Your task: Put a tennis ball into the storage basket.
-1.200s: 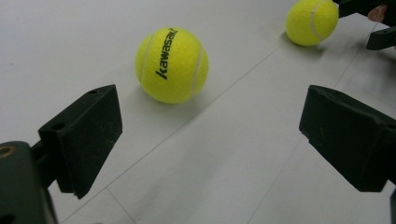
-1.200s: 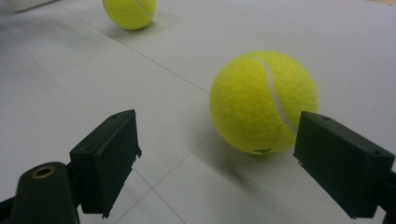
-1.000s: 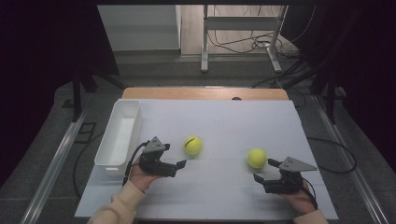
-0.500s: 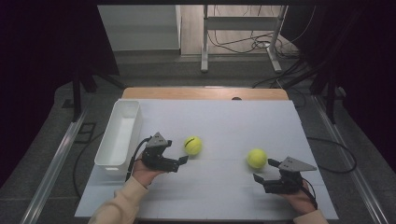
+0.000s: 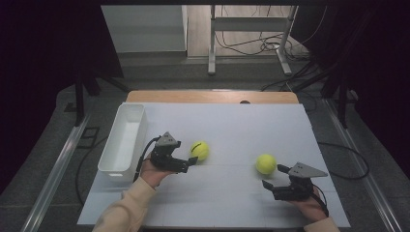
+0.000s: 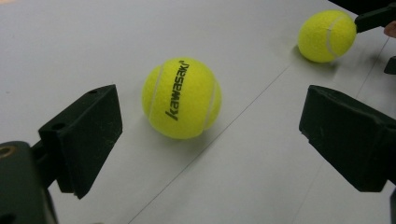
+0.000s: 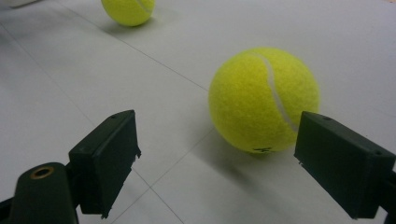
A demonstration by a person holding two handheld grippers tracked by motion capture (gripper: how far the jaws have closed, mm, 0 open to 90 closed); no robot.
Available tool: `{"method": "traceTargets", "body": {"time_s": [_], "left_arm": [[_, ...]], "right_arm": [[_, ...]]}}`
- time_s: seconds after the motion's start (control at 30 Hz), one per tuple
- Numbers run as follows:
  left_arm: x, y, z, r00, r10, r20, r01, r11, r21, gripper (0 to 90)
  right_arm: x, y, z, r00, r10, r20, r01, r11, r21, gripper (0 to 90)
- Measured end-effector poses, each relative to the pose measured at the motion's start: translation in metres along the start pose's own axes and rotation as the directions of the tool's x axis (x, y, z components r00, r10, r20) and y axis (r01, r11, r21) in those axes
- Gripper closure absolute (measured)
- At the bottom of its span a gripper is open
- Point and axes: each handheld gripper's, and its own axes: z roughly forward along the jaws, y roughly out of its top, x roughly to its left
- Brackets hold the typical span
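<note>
while both tongs stand wide open, the left tongs (image 5: 192, 162) reach a yellow tennis ball (image 5: 199, 151) just right of the white bin (image 5: 121, 145). farther right of the bin, the right tongs (image 5: 273, 177) sit just short of a second ball (image 5: 265, 164). this looks like the approach step; next, each likely needs to straddle its ball and close.

Dim, dark surroundings; soft shadows, blurred near fingers (image 6: 84, 135).

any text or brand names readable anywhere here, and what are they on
"kawasaki": black lettering on the left tennis ball, in front of the open left gripper.
A small black mark low on the right tennis ball, by the open right gripper: too small to read.
White bin and table: no text seen.
</note>
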Motion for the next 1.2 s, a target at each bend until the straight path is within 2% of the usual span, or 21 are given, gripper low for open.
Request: {"method": "traceTargets", "body": {"time_s": [0.4, 0.7, 1.2], "left_arm": [[0.007, 0.004, 0.009, 0.9997, -0.019, -0.013, 0.019, 0.9997, 0.018, 7.0], [0.009, 0.013, 0.018, 0.9999, -0.015, -0.005, 0.015, 0.9995, 0.027, 6.9], [0.012, 0.018, 0.043, 1.0, -0.006, -0.007, 0.007, 0.9961, 0.088, 6.5]], "right_arm": [[0.0, 0.0, 0.0, 1.0, -0.006, 0.001, 0.006, 1.0, 0.004, 14.0], [0.0, 0.0, 0.001, 1.0, -0.009, 0.001, 0.009, 1.0, 0.003, 13.9], [0.0, 0.0, 0.001, 1.0, -0.01, 0.001, 0.01, 1.0, 0.005, 14.0]]}}
